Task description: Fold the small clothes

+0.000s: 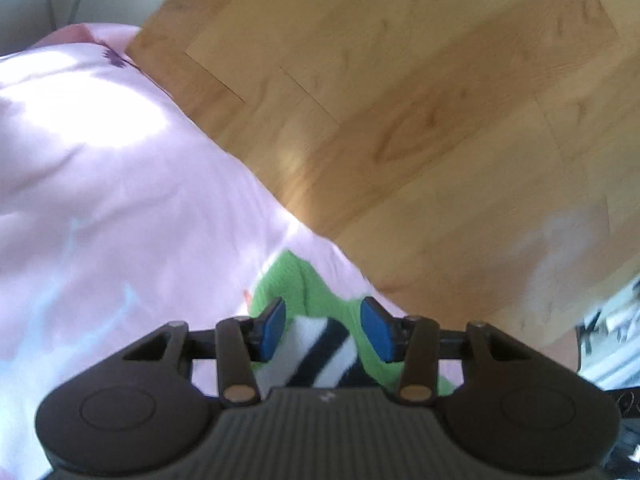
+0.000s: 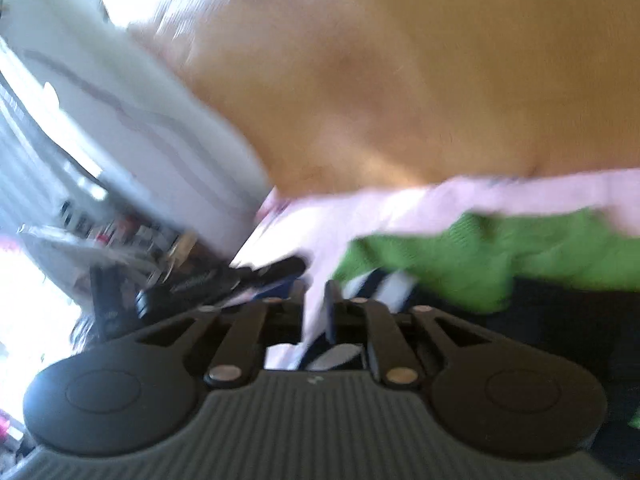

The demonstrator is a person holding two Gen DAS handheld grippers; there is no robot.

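A pale pink garment [image 1: 100,184] lies spread on the wooden table [image 1: 400,100], with a green knit piece [image 1: 292,280] that has a black-and-white striped part [image 1: 316,356] lying on it. My left gripper [image 1: 324,330] is open, its blue pads either side of the striped and green fabric without pinching it. In the blurred right wrist view, my right gripper [image 2: 316,300] is shut on a fold of the pink garment [image 2: 320,240]. The green knit piece [image 2: 500,260] lies just to its right, and the striped part [image 2: 380,288] sits beside the fingers.
The wooden table top [image 2: 400,80] extends beyond the clothes. A white appliance or cabinet [image 2: 120,120] and a cluttered dark area [image 2: 140,280] stand at the left in the right wrist view. Light clutter [image 1: 616,320] shows past the table's right edge.
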